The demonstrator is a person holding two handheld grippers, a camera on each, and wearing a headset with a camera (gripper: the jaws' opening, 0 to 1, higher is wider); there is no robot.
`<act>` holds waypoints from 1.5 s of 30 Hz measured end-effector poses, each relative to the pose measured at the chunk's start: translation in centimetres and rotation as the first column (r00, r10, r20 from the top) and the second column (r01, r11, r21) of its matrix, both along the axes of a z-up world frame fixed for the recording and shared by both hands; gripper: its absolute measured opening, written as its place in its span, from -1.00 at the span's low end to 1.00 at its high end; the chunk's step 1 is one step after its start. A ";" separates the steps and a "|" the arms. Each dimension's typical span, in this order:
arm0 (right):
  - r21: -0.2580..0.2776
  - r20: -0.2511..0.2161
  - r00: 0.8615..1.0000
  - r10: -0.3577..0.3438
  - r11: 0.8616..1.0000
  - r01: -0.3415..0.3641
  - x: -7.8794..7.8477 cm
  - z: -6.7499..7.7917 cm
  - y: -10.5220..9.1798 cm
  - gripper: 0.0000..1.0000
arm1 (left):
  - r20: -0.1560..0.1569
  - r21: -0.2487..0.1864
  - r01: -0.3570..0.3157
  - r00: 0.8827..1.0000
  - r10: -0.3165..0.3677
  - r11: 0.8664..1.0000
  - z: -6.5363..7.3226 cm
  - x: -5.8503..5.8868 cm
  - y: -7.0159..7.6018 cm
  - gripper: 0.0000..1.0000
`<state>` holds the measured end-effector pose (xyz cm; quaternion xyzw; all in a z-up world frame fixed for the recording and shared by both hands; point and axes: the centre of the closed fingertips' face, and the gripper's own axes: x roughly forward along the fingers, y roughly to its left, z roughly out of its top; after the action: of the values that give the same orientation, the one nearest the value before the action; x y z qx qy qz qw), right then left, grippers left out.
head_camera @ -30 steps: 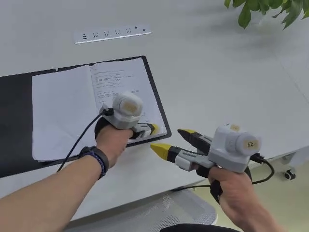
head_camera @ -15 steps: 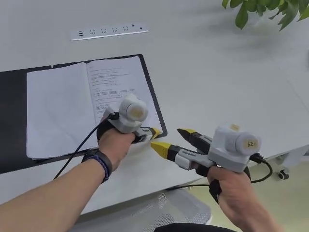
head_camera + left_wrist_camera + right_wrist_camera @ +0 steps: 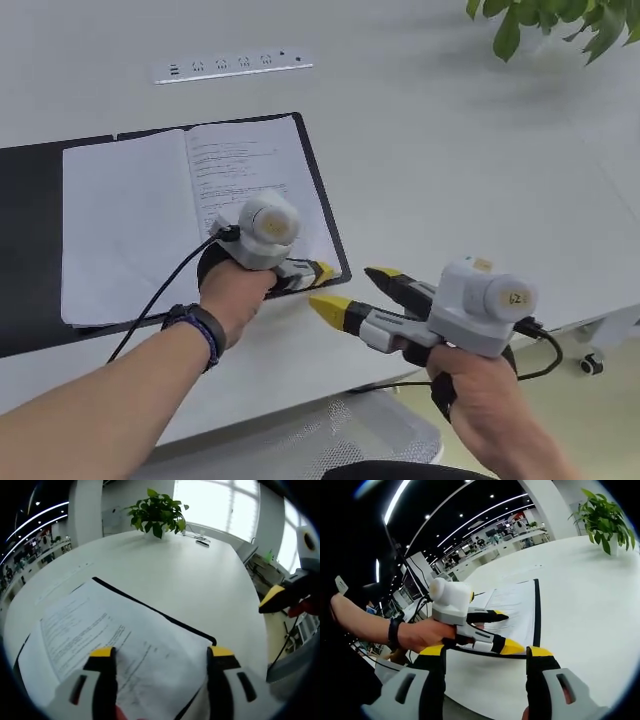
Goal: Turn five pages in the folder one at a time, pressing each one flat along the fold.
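The black folder [image 3: 30, 200] lies open on the white table, with a blank left page [image 3: 125, 220] and a printed right page [image 3: 250, 170]. My left gripper [image 3: 305, 272] hovers over the printed page's near right corner. Its jaws stand wide apart in the left gripper view [image 3: 161, 652], with the printed page [image 3: 100, 625] spread beneath them and nothing between them. My right gripper [image 3: 358, 292] is open too, held off the folder's right edge near the table front. In the right gripper view [image 3: 486, 651] it faces the left gripper [image 3: 509, 631] and the folder [image 3: 536, 610].
A white power strip [image 3: 235, 65] lies at the back of the table. A potted plant [image 3: 560, 20] stands at the far right. The table's front edge [image 3: 300, 385] runs just below the grippers, with a mesh chair [image 3: 330, 440] under it.
The head view has shifted a little. Both grippers keep about the same places relative to the folder, and both stay open.
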<state>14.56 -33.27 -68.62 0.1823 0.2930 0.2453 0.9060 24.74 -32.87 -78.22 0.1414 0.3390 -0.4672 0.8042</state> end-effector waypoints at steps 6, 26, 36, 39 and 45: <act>0.001 -0.002 1.000 -0.010 1.000 0.010 0.1 -0.2 -0.4 0.26 | 0.008 0.011 -0.001 1.000 0.001 1.000 0.0 0.2 0.6 0.34; 0.142 -0.050 0.999 -0.005 0.990 0.012 9.9 -4.3 1.2 0.17 | -0.037 -0.061 -0.058 0.998 0.056 0.996 0.5 -0.3 2.5 -0.08; 0.240 -0.073 0.997 -0.016 0.970 0.033 10.6 -5.2 2.4 -0.17 | -0.057 -0.050 -0.041 0.998 0.039 0.998 0.6 -1.4 3.3 -0.02; 0.253 -0.087 0.995 -0.037 0.966 0.058 10.4 -5.6 2.2 -0.31 | -0.065 -0.053 -0.034 0.997 0.031 0.998 0.7 -1.9 3.6 0.04; 0.278 -0.101 0.993 -0.058 0.957 0.084 10.3 -5.6 1.9 -0.68 | -0.061 -0.068 -0.037 0.998 0.033 0.997 1.9 -2.5 4.8 0.20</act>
<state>24.85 -31.37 -74.27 0.3307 0.2896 0.2433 0.8646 22.23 -28.03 -76.34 0.0934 0.3491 -0.4686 0.8061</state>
